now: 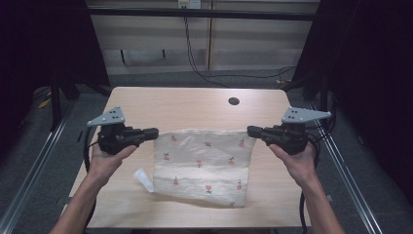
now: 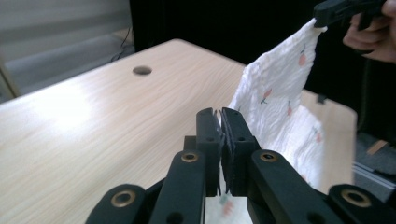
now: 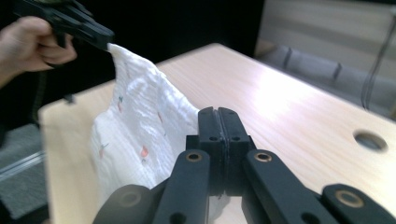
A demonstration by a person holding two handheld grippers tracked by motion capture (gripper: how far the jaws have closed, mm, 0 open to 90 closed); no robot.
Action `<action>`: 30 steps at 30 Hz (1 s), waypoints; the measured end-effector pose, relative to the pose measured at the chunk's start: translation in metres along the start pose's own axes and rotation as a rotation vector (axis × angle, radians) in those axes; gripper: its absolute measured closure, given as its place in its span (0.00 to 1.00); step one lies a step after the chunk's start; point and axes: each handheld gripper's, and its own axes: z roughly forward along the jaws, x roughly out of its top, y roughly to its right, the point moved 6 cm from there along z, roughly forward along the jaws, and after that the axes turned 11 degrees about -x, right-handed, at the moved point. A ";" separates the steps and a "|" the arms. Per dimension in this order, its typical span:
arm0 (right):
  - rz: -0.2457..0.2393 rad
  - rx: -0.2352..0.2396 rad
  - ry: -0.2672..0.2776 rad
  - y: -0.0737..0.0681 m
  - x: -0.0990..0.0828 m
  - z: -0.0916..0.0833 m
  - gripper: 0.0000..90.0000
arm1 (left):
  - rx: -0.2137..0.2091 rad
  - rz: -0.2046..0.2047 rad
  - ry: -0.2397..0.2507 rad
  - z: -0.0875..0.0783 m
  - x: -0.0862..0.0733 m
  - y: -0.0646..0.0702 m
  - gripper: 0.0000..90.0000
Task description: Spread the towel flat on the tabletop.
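From the high view, a white printed cloth (image 1: 202, 163) is held raised by its two upper corners over the wooden table (image 1: 195, 105), whose far half lies bare. In the left gripper view, the left gripper (image 2: 221, 126) is pressed together on a corner. In the right gripper view, the right gripper (image 3: 218, 122) is likewise clamped on cloth.

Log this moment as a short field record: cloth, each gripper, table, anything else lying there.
cloth: white cloth with small red prints, upper edge lifted and stretched between both grippers, lower part on the table
left gripper: jaws shut on the cloth's left top corner
right gripper: jaws shut on the right top corner
table: light wood, round cable hole at the far side
other: small white piece beside the cloth's lower left
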 end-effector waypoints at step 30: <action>0.202 -0.156 -0.120 0.083 -0.062 0.128 0.90 | 0.150 -0.212 -0.051 0.057 -0.042 -0.104 0.71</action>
